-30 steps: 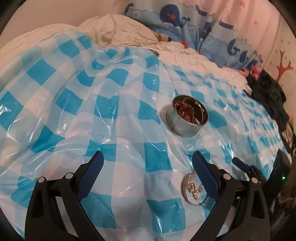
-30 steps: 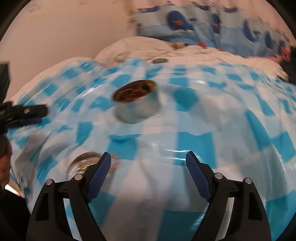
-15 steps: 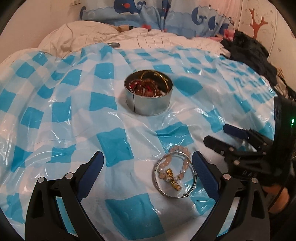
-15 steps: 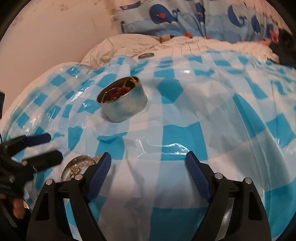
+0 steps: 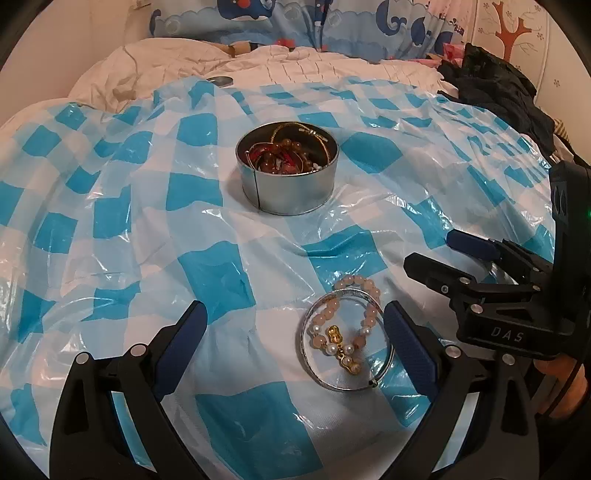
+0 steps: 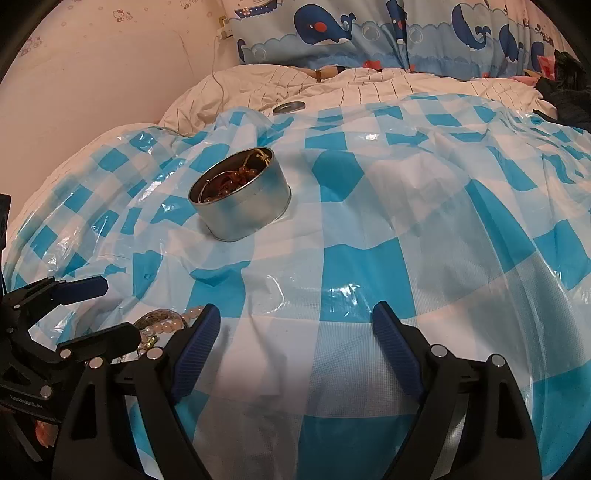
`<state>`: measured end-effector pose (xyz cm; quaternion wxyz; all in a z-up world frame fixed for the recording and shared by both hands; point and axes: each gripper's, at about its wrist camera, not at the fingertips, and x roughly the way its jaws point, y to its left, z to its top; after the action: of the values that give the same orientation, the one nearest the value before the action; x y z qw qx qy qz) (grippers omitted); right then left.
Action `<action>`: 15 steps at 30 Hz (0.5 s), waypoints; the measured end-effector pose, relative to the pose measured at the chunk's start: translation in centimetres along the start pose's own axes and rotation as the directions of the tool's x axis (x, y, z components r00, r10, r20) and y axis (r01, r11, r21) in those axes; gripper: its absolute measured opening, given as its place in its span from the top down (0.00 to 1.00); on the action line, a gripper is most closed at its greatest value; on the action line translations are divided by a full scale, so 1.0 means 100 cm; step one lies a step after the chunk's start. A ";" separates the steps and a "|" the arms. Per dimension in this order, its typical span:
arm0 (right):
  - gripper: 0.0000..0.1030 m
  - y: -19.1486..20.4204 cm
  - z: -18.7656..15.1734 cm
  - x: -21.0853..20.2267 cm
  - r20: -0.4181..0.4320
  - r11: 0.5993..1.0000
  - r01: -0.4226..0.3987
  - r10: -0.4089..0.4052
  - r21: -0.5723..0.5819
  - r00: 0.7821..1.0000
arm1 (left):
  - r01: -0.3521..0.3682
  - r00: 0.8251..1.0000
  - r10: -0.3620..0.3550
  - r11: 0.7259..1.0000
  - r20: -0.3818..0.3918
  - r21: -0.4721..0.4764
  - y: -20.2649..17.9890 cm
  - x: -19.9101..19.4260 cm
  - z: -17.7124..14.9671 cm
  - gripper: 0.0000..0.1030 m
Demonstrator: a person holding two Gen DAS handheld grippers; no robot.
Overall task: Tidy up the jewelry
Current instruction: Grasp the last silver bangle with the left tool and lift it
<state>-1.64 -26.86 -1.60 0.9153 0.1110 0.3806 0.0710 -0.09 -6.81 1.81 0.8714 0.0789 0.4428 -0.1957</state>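
"DAS" marks the right gripper [image 5: 439,254], fingers apart; left gripper [image 5: 293,332] spread wide beside the silver bangle [image 5: 345,339] lying flat, bead bracelet [image 5: 354,314] inside, near the upright tin [image 5: 287,172]

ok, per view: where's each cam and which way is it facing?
Left wrist: on the left gripper, angled down across the checkered sheet at the bracelets and tin; own open fingers show, right gripper at right.
Right wrist: on the right gripper, facing the sheet and whale pillow; own open fingers show, left gripper at left.
Shared: tin, bracelets, sheet.
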 end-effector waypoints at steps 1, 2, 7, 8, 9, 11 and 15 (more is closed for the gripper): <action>0.21 -0.001 0.000 0.000 0.000 1.000 0.001 -0.001 0.000 1.000 | 0.001 1.000 -0.001 1.000 -0.002 0.002 0.000 0.001 0.000 0.10; 0.21 0.000 0.000 0.000 0.000 1.000 0.000 0.000 0.000 1.000 | 0.003 1.000 -0.003 1.000 -0.005 0.004 0.000 0.002 -0.001 0.10; 0.21 0.000 0.000 0.000 0.000 1.000 0.000 0.000 0.001 1.000 | 0.041 0.999 -0.040 0.999 -0.029 0.019 -0.003 0.008 -0.005 0.11; 0.21 0.000 0.000 0.000 -0.001 1.000 -0.001 0.001 0.002 1.000 | 0.053 0.998 -0.053 0.998 -0.034 0.027 -0.003 0.010 -0.007 0.13; 0.21 -0.001 0.000 0.000 -0.001 1.000 -0.001 0.001 0.003 1.000 | 0.069 0.997 -0.068 0.997 -0.042 0.037 -0.005 0.011 -0.010 0.20; 0.21 -0.002 0.000 0.000 -0.001 1.000 -0.002 0.002 0.005 1.000 | 0.061 0.997 -0.058 0.997 -0.053 0.052 -0.004 0.013 -0.015 0.34; 0.21 0.000 0.000 0.000 -0.001 1.000 0.001 -0.001 0.000 1.000 | 0.090 0.995 -0.090 0.996 -0.050 0.002 0.014 0.008 -0.019 0.77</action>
<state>-1.60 -26.83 -1.60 0.9151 0.1105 0.3813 0.0706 -0.52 -5.11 -0.01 0.8504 0.0655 0.4669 -0.2335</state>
